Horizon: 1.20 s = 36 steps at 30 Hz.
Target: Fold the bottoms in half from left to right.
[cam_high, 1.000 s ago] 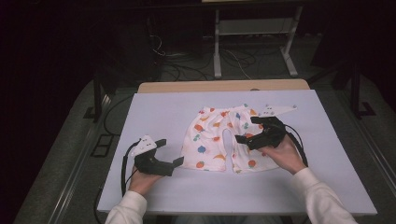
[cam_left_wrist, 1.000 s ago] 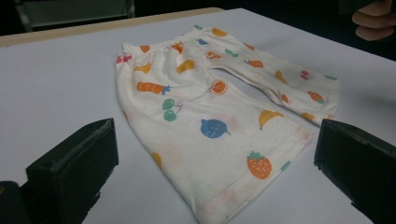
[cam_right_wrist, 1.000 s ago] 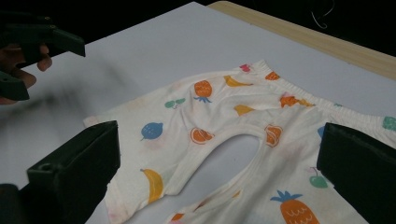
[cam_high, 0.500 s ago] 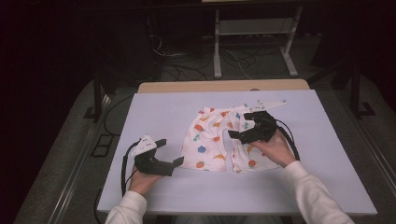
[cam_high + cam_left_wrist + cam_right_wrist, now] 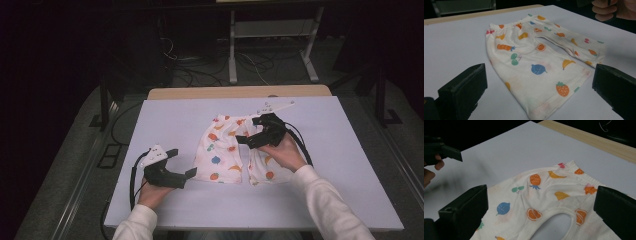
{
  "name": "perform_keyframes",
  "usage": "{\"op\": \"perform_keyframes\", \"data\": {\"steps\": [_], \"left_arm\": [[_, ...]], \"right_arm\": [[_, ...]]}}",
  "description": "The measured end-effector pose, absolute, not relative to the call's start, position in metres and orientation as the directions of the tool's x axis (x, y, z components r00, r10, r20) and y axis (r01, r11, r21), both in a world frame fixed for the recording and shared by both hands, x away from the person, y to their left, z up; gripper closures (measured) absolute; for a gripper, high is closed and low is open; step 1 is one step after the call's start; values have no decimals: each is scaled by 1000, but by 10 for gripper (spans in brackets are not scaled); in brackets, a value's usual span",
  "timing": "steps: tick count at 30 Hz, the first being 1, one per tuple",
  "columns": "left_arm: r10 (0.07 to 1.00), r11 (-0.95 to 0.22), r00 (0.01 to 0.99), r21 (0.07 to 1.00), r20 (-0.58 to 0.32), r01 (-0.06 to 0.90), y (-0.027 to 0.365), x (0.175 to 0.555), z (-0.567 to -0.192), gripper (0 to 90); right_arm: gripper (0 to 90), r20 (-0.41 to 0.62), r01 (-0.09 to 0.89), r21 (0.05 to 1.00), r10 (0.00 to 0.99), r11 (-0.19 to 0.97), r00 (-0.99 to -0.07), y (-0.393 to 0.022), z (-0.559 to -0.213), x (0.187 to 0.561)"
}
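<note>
A small pair of white trousers with a fruit print [image 5: 223, 149] [image 5: 537, 57] [image 5: 544, 200] lies flat in the middle of the table, waistband towards the far side. My left gripper [image 5: 181, 162] rests on the table just left of the trousers' left leg hem, jaws wide open and empty. My right gripper [image 5: 247, 133] hovers over the crotch and the right leg, pointing left, jaws also wide open with nothing in them. In the right gripper view the waistband [image 5: 574, 167] and the crotch curve lie between the jaws.
The pale lavender table top [image 5: 340, 145] sits on a wooden board whose edge [image 5: 240, 92] shows at the far side. Beyond it stand a white metal frame [image 5: 270, 35] and loose cables on a dark floor. A cable [image 5: 133, 172] trails from the left gripper.
The right gripper has moved left and a little away from me over the trousers, from the right leg towards the crotch. The left gripper has stayed put.
</note>
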<state>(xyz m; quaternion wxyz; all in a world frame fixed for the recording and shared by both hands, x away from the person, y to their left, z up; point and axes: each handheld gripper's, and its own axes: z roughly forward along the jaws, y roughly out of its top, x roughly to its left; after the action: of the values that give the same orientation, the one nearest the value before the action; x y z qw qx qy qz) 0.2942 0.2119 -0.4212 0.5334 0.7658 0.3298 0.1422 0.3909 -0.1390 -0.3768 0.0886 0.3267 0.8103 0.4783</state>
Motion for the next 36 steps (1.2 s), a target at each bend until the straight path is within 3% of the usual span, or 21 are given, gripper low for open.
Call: {"op": "perform_keyframes", "data": {"steps": [36], "left_arm": [[653, -204, 743, 912, -144, 357, 213, 295, -421, 0]], "right_arm": [[0, 160, 443, 844, 645, 303, -747, -104, -369, 441]]}}
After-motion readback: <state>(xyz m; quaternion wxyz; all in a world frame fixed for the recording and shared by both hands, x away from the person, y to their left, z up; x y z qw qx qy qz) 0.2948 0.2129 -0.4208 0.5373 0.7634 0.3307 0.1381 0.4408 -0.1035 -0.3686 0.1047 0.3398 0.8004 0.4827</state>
